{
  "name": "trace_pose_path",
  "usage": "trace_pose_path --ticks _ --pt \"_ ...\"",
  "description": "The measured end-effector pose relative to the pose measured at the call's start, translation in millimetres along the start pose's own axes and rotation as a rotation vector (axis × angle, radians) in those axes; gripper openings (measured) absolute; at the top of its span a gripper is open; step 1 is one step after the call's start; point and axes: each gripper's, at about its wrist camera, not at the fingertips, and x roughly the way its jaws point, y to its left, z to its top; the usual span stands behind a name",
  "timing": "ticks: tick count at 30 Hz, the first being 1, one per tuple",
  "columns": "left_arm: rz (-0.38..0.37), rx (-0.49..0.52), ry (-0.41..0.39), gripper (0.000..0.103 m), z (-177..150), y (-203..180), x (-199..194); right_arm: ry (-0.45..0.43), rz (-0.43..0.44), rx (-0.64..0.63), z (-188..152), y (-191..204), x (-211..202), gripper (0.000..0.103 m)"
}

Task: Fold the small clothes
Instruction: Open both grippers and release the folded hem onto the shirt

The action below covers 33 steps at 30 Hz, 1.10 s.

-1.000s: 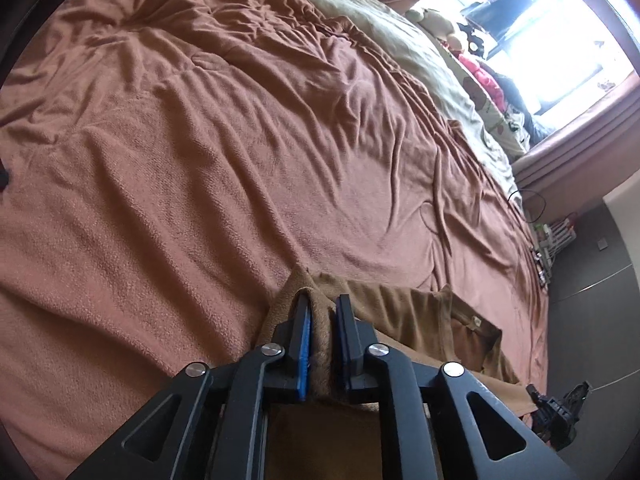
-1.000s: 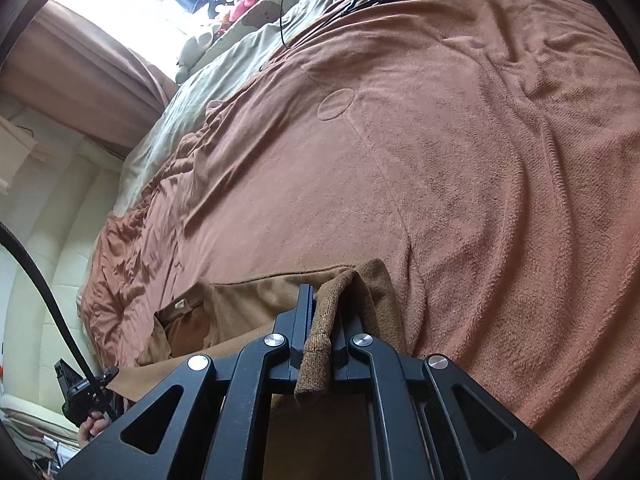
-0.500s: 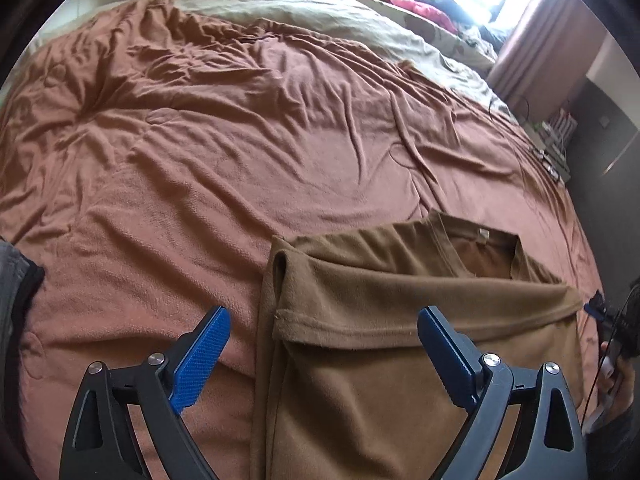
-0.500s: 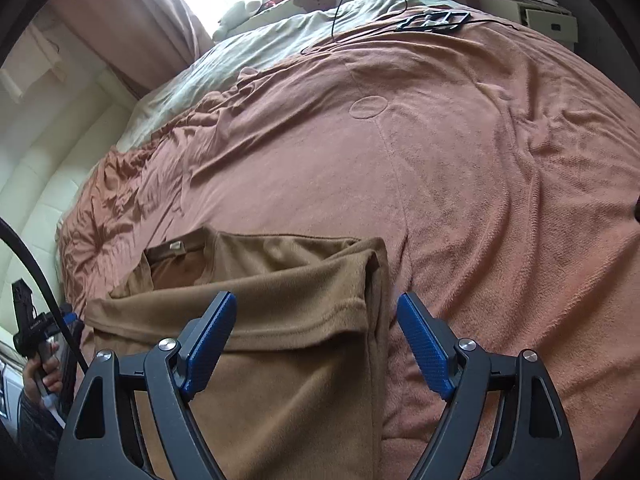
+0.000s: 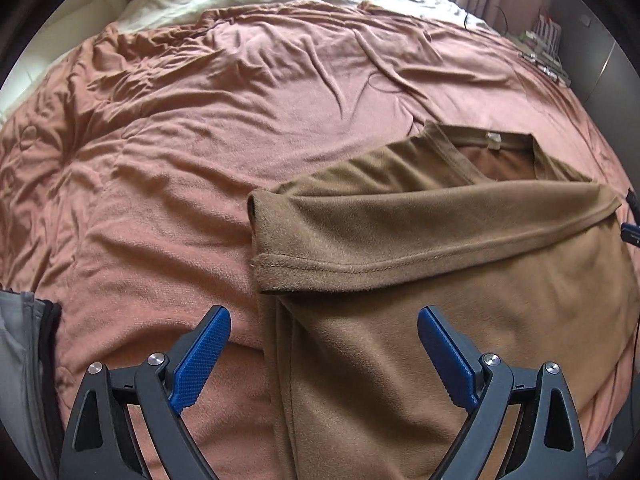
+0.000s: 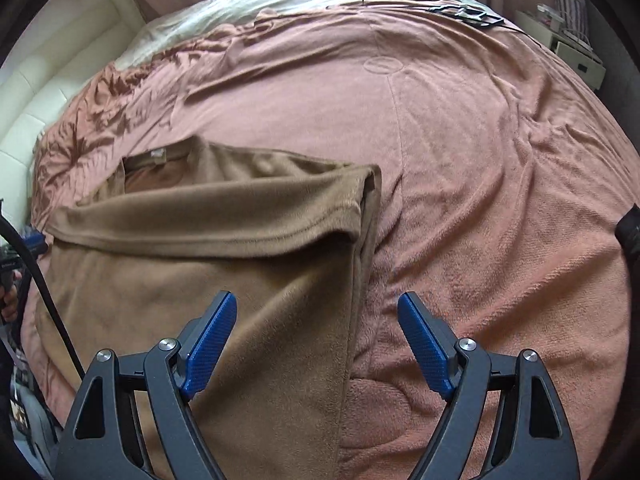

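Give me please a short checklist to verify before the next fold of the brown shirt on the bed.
1. Left gripper open, holding nothing: ok.
2. Right gripper open, holding nothing: ok.
3. Shirt lies on the blanket, free of both grippers: ok.
4. Folded-over band lies flat and even: not ok; it puckers, and its hem runs slanted.
5. Collar lies at the far end, label showing: ok.
6. Near end of the shirt, beneath the fingers: cannot tell, it runs out of view.
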Motion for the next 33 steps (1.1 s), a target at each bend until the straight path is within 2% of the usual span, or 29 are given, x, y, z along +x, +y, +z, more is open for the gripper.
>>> trace_pose_path --ticks 5,9,13,17,21,26,33 --pt "0.054 0.097 0.063 0.095 1.5 -9.8 20.4 0.045 -0.067 -0.054 3.5 11.1 21.5 0.082" --pt "0.141 0.161 0.094 0.095 2.2 -11.6 37.4 0.055 -0.111 -0.068 16.4 13.0 32.4 0.082" --pt "0.162 0.159 0.092 0.097 11.9 -6.2 46.9 0.061 -0.154 -0.093 29.9 15.7 44.3 0.082" --pt "0.226 0.155 0.067 0.097 26.1 -4.9 54.8 0.052 -0.183 -0.1 39.0 17.8 57.6 0.082" --pt "0.244 0.16 0.063 0.097 45.0 -4.3 65.1 0.038 -0.207 -0.112 56.1 17.9 70.1 0.082" --pt "0.275 0.125 0.029 0.097 70.8 0.7 73.0 0.021 -0.201 -0.084 79.5 11.4 84.8 0.082" --pt "0.349 -0.044 -0.091 0.097 100.6 23.1 60.9 -0.104 -0.272 -0.055 99.0 13.8 85.4 0.081"
